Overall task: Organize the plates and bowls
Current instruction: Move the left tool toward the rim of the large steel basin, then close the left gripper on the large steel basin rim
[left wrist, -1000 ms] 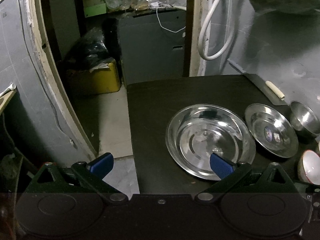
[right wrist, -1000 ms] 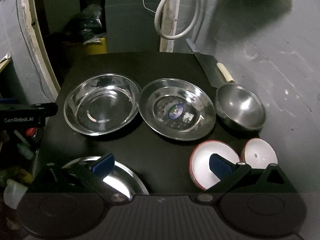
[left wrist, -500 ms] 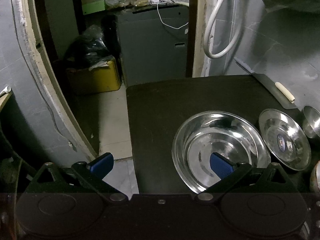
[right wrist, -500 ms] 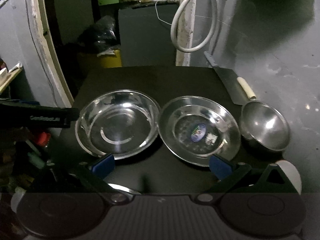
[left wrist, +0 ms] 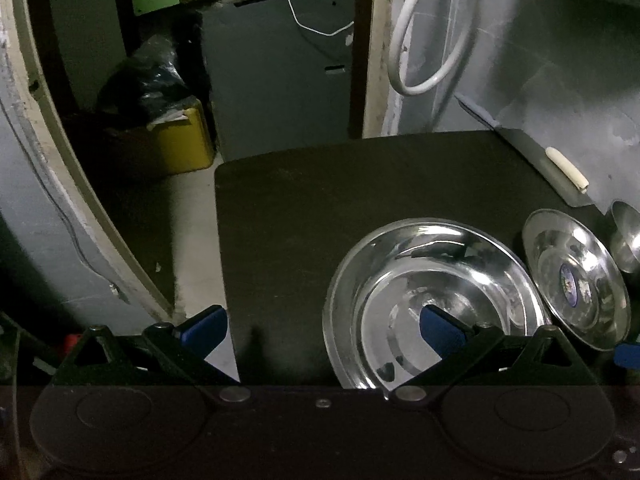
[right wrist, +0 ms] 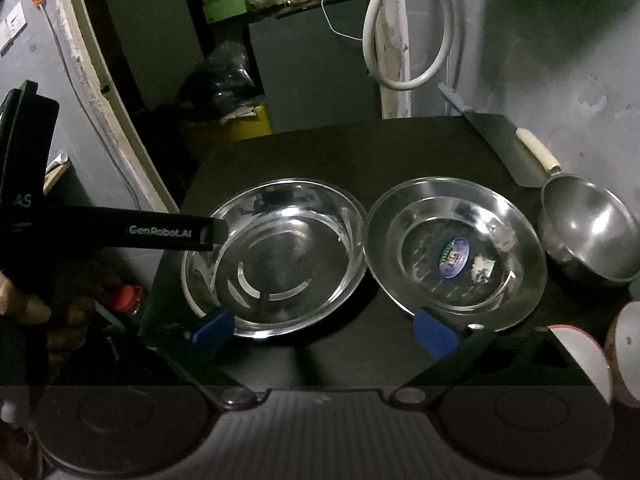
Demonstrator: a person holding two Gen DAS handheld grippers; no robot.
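A wide steel basin [left wrist: 432,300] [right wrist: 276,256] sits on the black table [left wrist: 320,200], with a steel plate bearing a sticker [left wrist: 576,276] [right wrist: 456,252] to its right and a small steel bowl [right wrist: 592,232] beyond that. My left gripper [left wrist: 322,328] is open, one fingertip over the basin's inside and its left rim between the jaws. In the right wrist view its black finger [right wrist: 160,232] reaches the basin's left rim. My right gripper [right wrist: 323,332] hangs before both dishes, jaws closing, nothing pressed between them.
Two white bowls with red rims [right wrist: 588,360] stand at the near right. A cleaver with a pale handle [right wrist: 516,152] lies at the back right by the grey wall. A white hose [right wrist: 404,40] hangs behind. A person's hand [right wrist: 24,304] shows at left, floor below the table's left edge.
Both grippers have come nearer and lower toward the dishes. The left finger now reaches the basin's rim. The white bowls have slid to the right wrist view's right edge.
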